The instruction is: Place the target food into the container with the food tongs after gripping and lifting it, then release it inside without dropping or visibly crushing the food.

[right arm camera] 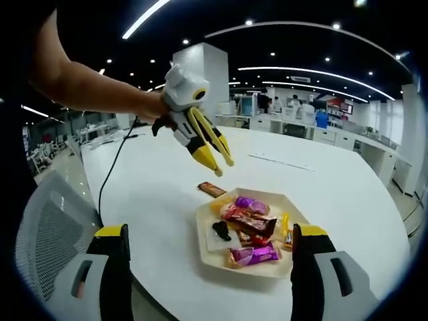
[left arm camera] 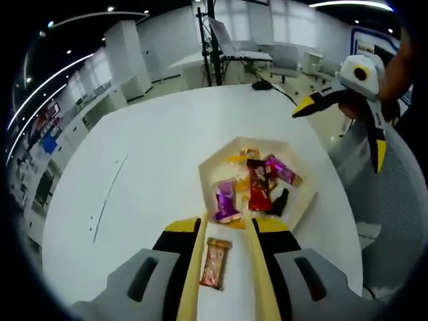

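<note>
On the white table (left arm camera: 147,154) sits a tray (left arm camera: 304,200) of wrapped snacks. Just outside the tray's rim lies a candy bar (left arm camera: 216,263), framed by the tongs (left arm camera: 227,281) that the left gripper (right arm camera: 215,158) carries, tips narrowly parted above it. Right gripper (right arm camera: 210,251) jaws stand wide, empty, near the tray.
</note>
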